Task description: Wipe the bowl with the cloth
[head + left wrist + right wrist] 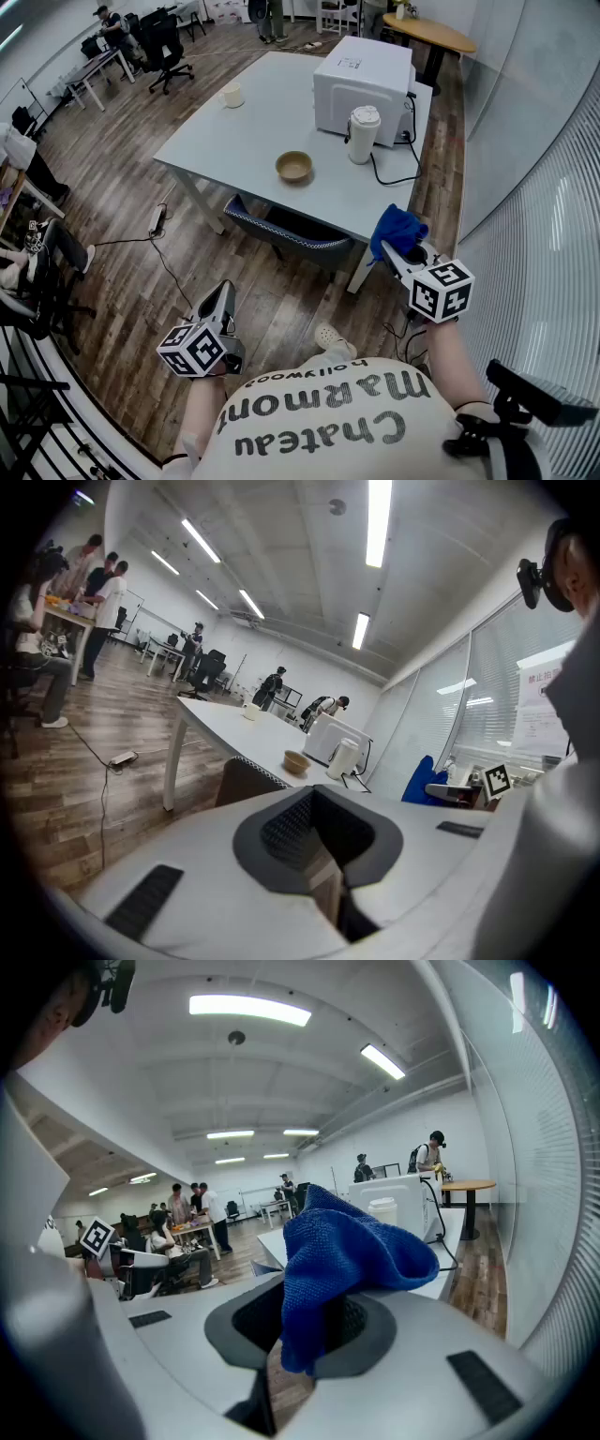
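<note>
In the head view, the wooden bowl [293,167] sits alone near the front edge of the grey worktop [221,141], at upper centre of the frame. The microwave [361,86] and the lidded cup [363,133] stand behind it to the right. Your right claw [401,249] is at right of centre, pinching the blue cloth [397,229]. From there the bowl lies up and to the left, well apart. Your left claw [223,298] hangs at lower left over the floor, and for it the bowl lies up and to the right. The right one looks slightly nearer, and it carries the cloth, so the reach is likely its job.

In the left gripper view, the left claw [317,832] is pressed together with nothing in it. The bowl [296,760] shows just above it, a little left of centre, far off on the worktop. The cloth [422,780] shows at right.

In the right gripper view, the right claw [314,1335] is clamped on the cloth [342,1260], which bunches upward and blocks the centre. The bowl cannot be seen here.
</note>
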Demonstrator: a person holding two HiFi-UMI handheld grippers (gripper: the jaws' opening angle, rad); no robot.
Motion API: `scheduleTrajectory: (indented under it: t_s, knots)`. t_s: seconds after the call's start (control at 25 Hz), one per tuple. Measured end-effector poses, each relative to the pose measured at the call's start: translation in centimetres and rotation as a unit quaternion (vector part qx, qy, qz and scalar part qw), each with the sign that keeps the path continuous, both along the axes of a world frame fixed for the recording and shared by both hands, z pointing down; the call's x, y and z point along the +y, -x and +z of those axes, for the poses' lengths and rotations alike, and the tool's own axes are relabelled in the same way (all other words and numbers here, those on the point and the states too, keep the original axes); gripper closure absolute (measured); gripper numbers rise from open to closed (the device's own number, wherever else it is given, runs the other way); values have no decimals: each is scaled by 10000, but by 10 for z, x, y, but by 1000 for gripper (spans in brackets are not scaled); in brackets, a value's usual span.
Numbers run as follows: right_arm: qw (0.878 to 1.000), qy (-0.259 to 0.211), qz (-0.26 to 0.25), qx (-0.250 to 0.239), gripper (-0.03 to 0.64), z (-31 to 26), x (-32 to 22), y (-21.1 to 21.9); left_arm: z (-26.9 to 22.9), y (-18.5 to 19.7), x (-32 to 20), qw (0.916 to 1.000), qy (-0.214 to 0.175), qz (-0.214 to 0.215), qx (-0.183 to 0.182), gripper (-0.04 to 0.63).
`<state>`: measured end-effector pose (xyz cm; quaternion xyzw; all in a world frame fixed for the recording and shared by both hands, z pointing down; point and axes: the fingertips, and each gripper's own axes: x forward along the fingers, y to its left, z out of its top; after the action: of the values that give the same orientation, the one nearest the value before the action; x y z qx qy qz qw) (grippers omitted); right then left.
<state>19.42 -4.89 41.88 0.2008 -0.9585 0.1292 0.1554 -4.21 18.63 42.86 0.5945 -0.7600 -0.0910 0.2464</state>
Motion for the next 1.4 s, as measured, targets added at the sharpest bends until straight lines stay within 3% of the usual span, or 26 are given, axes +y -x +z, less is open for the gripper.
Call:
scheduleTrajectory:
  t_s: [0.32,0.6,0.76,0.92,1.24,1.4]
  knots:
    - [9999,41,92,24,551,1,10,-12,-3,-7,12,10000,-3,34,6,600]
    - [9995,203,120,-232,551,-4,18,-12,-12,-4,15,9998,-186,-9,95,598]
    - [9993,295,196,-155,551,1,16,-6,-20,4,17,9993,-372,-64,-30,598]
    - [9989,346,277,-149,551,4,6,16,-32,24,0,9976,-693,14,-66,598]
    - [9976,418,546,-71,551,6,-48,73,-32,88,-73,9964,-729,420,46,598]
    - [9968,503,583,-191,551,-7,-71,116,-47,122,-109,9948,-641,783,-129,600]
